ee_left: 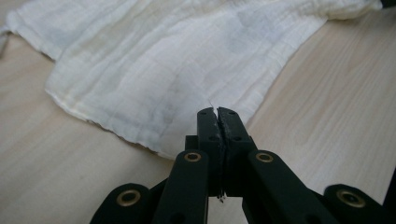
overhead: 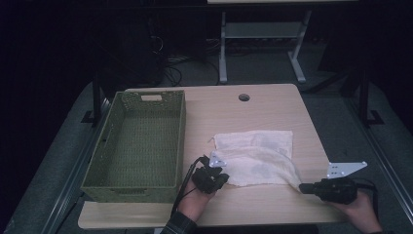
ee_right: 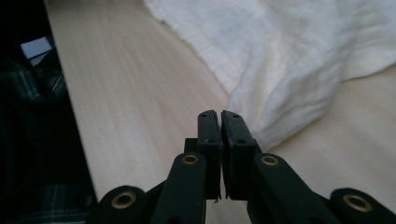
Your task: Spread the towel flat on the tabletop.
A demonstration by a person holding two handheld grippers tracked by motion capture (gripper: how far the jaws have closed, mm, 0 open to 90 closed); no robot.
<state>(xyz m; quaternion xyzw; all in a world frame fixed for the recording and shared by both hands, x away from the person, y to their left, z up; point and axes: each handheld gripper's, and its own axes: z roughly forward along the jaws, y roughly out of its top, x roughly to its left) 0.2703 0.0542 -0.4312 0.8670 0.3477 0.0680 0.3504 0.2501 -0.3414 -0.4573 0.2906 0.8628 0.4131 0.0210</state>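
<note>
Cloth [overhead: 255, 158], pale and rumpled, lies near the table's [overhead: 272, 105] front edge, its two near corners pinched in my left gripper [overhead: 217, 171] and right gripper [overhead: 303, 187], both clamped; I should lift evenly, keeping the hem taut.

High view sat above the person's edge of the table [overhead: 272, 105], looking forward and down over the whole top, with floor and another desk's legs behind. Both gripper views rode low and close, staring along their own black jaws at the table surface. All three shared the white cloth [overhead: 258, 156] [ee_left: 159, 60] [ee_right: 289, 51].
</note>
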